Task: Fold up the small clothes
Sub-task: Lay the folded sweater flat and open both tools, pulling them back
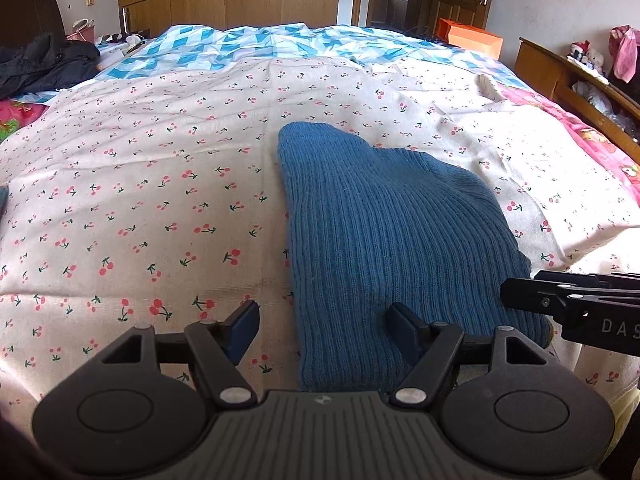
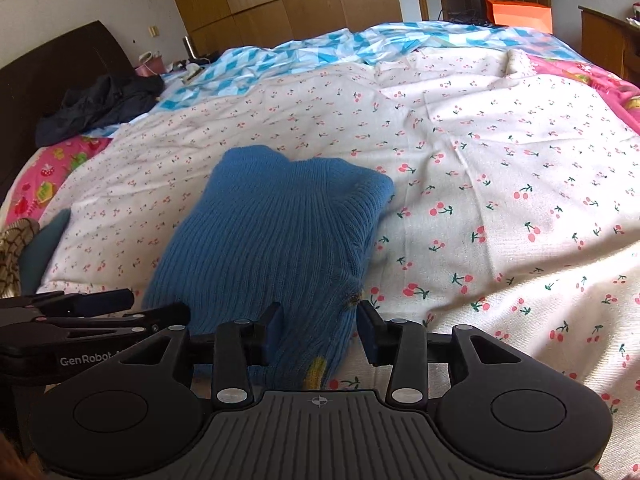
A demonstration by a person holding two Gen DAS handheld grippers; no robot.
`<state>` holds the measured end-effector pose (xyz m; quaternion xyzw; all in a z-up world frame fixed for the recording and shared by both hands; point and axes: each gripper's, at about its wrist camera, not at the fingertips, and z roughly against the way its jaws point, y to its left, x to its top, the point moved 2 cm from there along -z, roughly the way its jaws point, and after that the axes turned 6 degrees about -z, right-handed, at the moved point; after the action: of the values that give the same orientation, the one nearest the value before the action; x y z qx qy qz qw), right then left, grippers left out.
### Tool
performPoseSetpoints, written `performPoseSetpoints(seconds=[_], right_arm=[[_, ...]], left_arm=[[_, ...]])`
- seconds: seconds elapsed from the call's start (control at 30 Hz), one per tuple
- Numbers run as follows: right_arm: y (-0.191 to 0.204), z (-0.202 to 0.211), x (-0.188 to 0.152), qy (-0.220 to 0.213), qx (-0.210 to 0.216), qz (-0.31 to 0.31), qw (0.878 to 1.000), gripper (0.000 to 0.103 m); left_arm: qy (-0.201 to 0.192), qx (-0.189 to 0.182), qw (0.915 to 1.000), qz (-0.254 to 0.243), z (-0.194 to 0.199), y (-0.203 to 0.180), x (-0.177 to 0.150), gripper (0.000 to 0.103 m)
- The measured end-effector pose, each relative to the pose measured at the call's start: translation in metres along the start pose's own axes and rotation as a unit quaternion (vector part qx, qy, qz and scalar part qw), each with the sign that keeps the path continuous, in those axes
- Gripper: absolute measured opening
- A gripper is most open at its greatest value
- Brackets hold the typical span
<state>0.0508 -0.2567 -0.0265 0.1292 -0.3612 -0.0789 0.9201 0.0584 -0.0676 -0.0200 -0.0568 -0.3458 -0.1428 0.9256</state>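
My left gripper (image 1: 324, 330) stands wide apart at six o'clock, straddling the near left edge of the folded blue ribbed knit sweater (image 1: 384, 232) without pinching it. My right gripper (image 2: 320, 330) brackets the near right corner, jaws parted, probably to square the fold. Beyond lies the cherry-print cream bedsheet (image 1: 140, 200).

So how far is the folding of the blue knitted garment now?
Done, it seems: the blue knitted garment lies on the cherry-print sheet as a compact folded bundle. In hand: nothing is gripped. The left gripper and the right gripper are open at its near edge, the fabric loose between their fingers. Left: perhaps one more fold or a tidy-up; more clothes wait at the side.
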Motion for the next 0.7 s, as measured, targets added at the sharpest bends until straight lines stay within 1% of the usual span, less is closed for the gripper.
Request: performPoseSetpoints(seconds=[0.07,0.13,0.27,0.37,0.43,0.5,0.63,0.7], right_arm=[[0.001,0.003,-0.001,-0.003,-0.003,0.002,1.000,0.040],[0.003,0.004,-0.004,-0.002,-0.003,0.003,1.000,0.040],[0.008,0.002,-0.012,0.001,-0.007,0.006,1.000,0.047],[0.010,0.001,-0.014,0.002,-0.009,0.007,1.000,0.048],[0.012,0.004,-0.016,-0.003,-0.013,0.012,1.000,0.050],[0.013,0.005,-0.017,-0.007,-0.016,0.013,1.000,0.053],[0.012,0.007,-0.024,-0.009,-0.015,0.003,1.000,0.053],[0.012,0.010,-0.028,-0.013,-0.015,-0.001,1.000,0.053]], left_arm=[[0.000,0.002,1.0000,-0.002,0.001,-0.001,-0.001,0.079],[-0.001,0.003,1.0000,-0.002,0.002,-0.001,-0.003,0.080],[0.000,0.004,1.0000,-0.001,0.003,0.000,-0.007,0.081],[0.003,0.004,1.0000,0.001,0.003,0.000,-0.010,0.081],[0.003,0.003,1.0000,0.003,0.005,0.000,-0.013,0.082],[0.003,0.004,1.0000,0.007,0.006,0.001,-0.015,0.085],[0.005,0.009,0.9999,0.008,0.008,0.002,-0.024,0.092],[0.005,0.010,0.9999,0.007,0.010,0.002,-0.029,0.093]])
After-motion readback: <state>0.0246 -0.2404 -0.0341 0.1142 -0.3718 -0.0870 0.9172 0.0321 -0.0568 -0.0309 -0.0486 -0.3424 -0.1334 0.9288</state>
